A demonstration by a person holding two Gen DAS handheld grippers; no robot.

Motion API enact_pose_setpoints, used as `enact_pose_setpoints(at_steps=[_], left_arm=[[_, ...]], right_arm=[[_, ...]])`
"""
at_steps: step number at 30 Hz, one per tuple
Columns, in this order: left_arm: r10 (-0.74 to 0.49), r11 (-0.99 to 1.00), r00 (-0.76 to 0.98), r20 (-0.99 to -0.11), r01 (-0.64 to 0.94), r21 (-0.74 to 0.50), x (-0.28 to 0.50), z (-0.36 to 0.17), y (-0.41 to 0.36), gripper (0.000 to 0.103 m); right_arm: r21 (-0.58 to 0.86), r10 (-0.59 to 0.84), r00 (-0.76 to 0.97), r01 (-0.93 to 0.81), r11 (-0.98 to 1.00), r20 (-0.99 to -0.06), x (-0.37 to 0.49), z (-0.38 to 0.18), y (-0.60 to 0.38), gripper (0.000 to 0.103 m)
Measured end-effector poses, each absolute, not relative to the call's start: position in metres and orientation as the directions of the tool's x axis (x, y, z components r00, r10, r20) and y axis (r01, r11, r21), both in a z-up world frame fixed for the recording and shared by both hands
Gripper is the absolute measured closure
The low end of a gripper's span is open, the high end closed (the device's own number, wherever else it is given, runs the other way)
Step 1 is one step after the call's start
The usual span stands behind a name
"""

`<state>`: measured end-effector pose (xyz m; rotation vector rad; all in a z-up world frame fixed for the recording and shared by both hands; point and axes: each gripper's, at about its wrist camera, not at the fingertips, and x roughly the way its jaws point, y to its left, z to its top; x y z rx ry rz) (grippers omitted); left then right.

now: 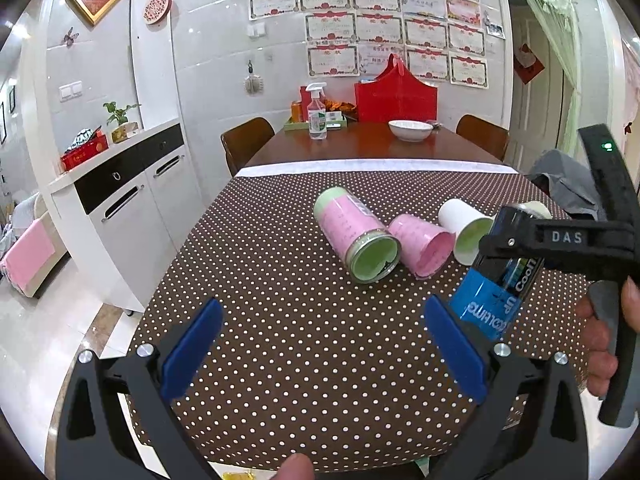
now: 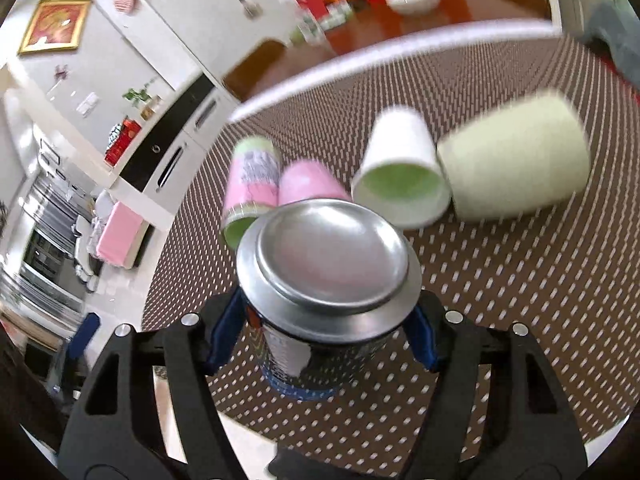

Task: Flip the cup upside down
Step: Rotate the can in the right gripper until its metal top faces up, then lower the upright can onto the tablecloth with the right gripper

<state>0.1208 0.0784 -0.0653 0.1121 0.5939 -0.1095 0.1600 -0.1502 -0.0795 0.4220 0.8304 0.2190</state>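
Your left gripper (image 1: 324, 344) hangs wide open over the dotted cloth (image 1: 304, 352), nothing between its blue pads (image 1: 192, 348). Ahead of it four cups lie on their sides in a row: a pink-and-green cup (image 1: 354, 234) at the left, a pink cup (image 1: 420, 246) touching it, then a white cup (image 1: 466, 230) with a green inside, and a pale yellow cup (image 2: 516, 160) at the far right, clearest in the right wrist view. Your right gripper (image 2: 320, 334) is clamped on the blue can (image 1: 494, 296), held above the cloth and tilted, its silver end (image 2: 328, 256) facing the right camera, just right of the left gripper's right pad.
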Motion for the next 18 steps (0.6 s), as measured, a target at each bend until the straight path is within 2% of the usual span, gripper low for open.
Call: enact_pose_setpoints(at_steps=[4,9,14,18], left_arm=[[-0.067,0.990,0.831,-0.552,0.123,0.064,0.121,-0.060,0.076,0.004],[-0.075,0.994,0.839,-0.538,0.107,0.028,0.122,-0.056,0.076,0.004],[-0.085,0.995,0.846,-0.526,0.100,0.000,0.125,-0.057,0.075,0.004],[-0.095,0.995,0.843,-0.530,0.101,-0.017,0.127,-0.061,0.073,0.004]], right_arm=[[0.316,0.271,0.754,-0.088,0.945,-0.598,0.139,-0.057,-0.148,0.035],[0.156,0.183,0.809,-0.115,0.981,-0.558,0.141,-0.038,-0.137,0.035],[0.024,0.128,0.810,-0.139,0.990,-0.572,0.137,-0.050,-0.126,0.035],[-0.005,0.122,0.792,-0.156,0.988,-0.598,0.137,-0.069,-0.124,0.035]])
